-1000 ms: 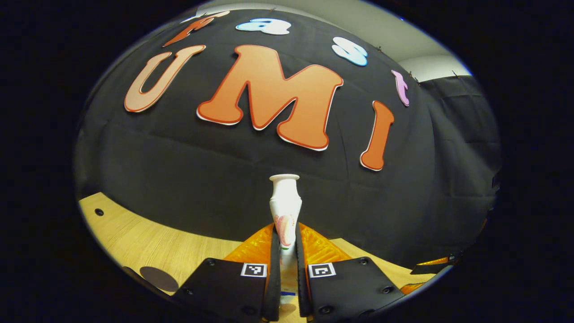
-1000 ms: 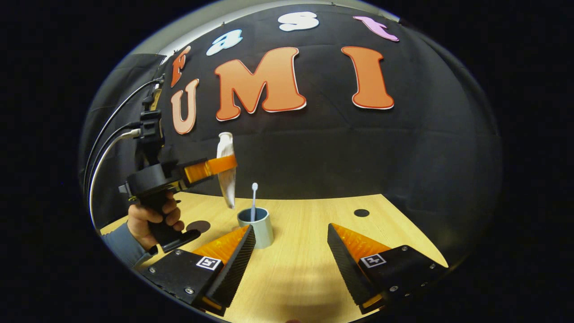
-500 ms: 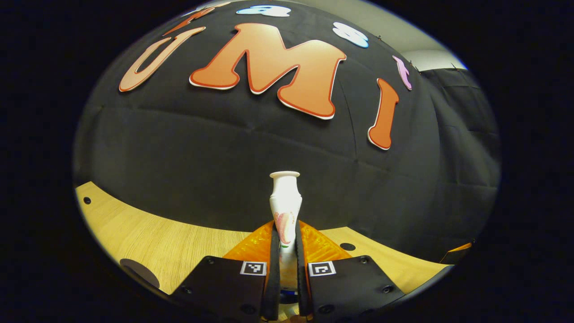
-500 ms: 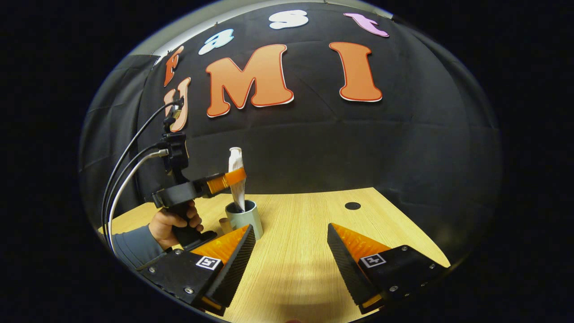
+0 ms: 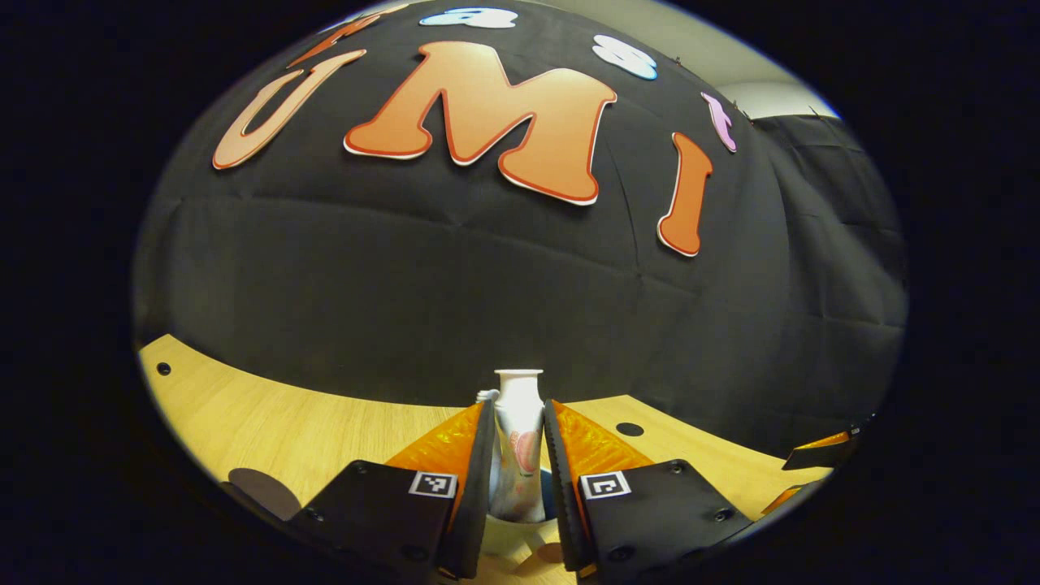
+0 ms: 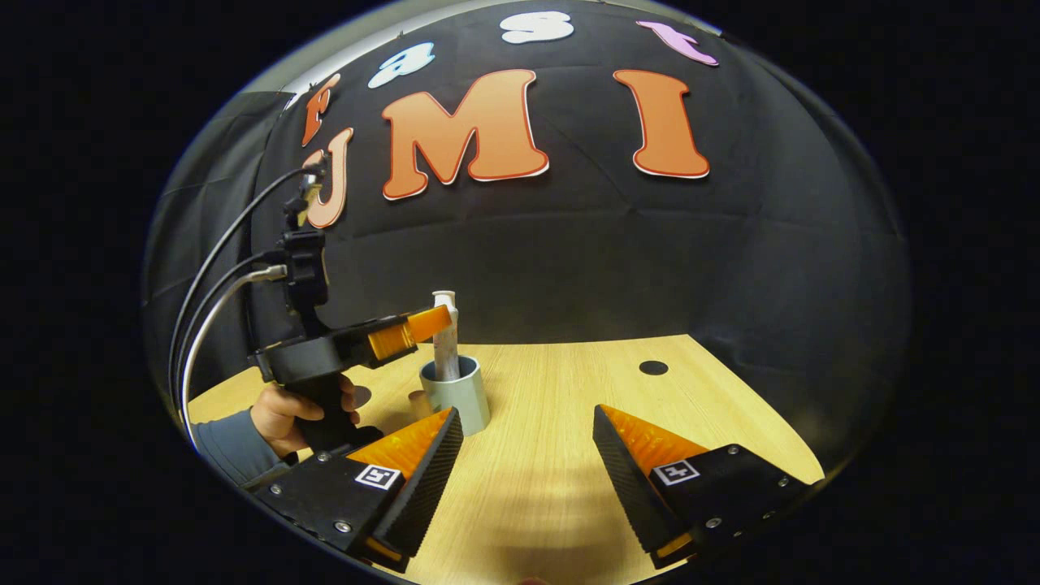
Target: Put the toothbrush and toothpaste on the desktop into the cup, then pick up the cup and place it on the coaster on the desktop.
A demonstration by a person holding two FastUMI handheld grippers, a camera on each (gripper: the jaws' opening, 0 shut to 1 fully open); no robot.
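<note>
Toothpaste (image 6: pixel 444 341) stood in the cup (image 6: pixel 459 398) on the table (image 6: pixel 561 422) between your barely parted left tongs (image 5: pixel 518 455), right tongs (image 6: pixel 528 455) spread; withdrawing crookedly could tip it.

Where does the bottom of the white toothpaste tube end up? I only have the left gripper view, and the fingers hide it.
Observer: In the right gripper view, the white toothpaste tube stands nearly upright with its lower end inside the grey-blue cylindrical cup.
Operator: Is that cup on the coaster yet?
Observer: No. The part of its base that I can see rests on the bare wooden desktop.
Operator: What is the right gripper doing?
Observer: The right gripper is open and empty, low over the desktop, with one finger close beside the cup.
</note>
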